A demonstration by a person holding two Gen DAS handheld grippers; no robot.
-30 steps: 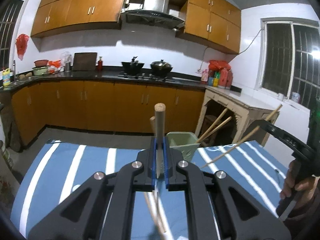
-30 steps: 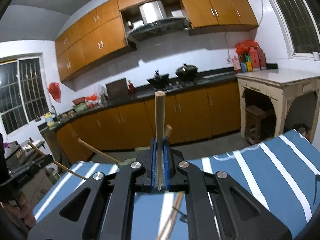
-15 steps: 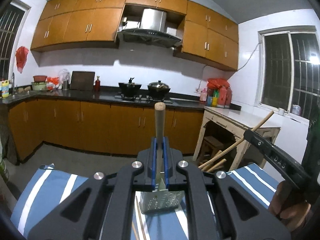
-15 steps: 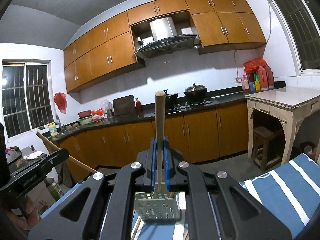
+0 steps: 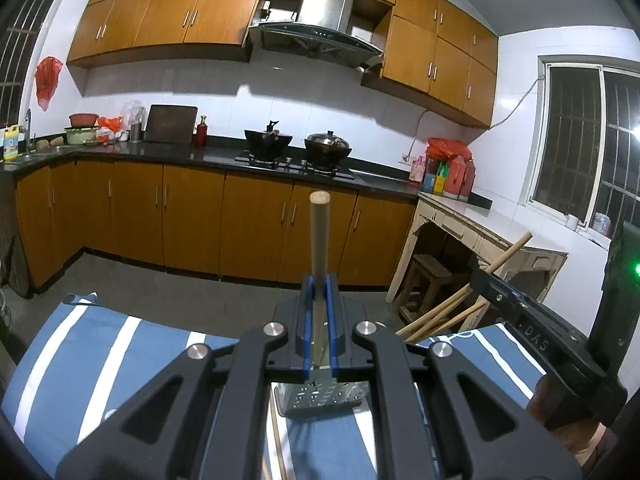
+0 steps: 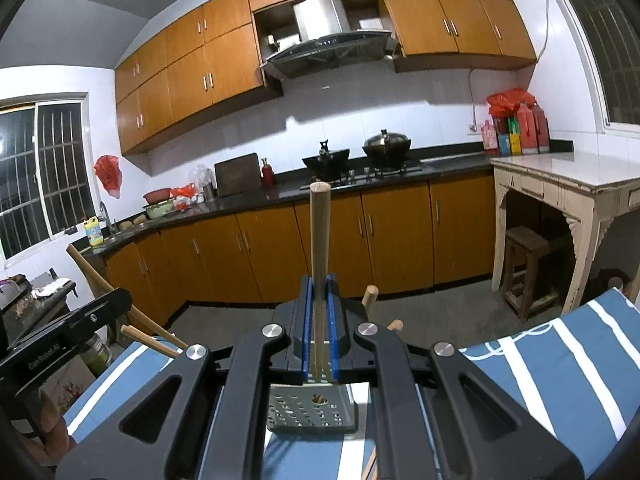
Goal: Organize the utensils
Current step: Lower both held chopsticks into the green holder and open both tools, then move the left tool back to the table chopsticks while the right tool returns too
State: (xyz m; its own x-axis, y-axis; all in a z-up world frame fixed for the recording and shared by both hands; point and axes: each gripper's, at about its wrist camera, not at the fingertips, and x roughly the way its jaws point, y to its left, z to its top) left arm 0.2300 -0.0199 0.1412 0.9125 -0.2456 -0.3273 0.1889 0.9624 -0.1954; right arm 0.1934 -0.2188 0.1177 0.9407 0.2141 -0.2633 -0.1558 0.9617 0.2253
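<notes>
My left gripper [image 5: 319,280] is shut on an upright wooden utensil handle [image 5: 319,236]. Just below its jaws stands a grey-green perforated utensil holder [image 5: 320,398] on the blue striped cloth [image 5: 100,344]. Several wooden handles [image 5: 440,316] lean out to the right of it. My right gripper [image 6: 319,280] is likewise shut on an upright wooden handle [image 6: 319,240], directly over the same holder [image 6: 312,408], where two more handle tips [image 6: 370,294] poke up. Each view shows the other gripper at its edge, with a slanted stick in it.
A thin wooden stick [image 6: 370,460] lies on the cloth near the holder. The table's far edge [image 5: 160,322] is close ahead, with floor beyond. A pale side table [image 6: 560,184] and stool [image 6: 528,264] stand to the right. Kitchen cabinets [image 5: 192,220] line the back wall.
Both grippers have moved forward across the table with their handles. The holder, earlier ahead of the jaws, now sits beneath them, and the far table edge is nearer.
</notes>
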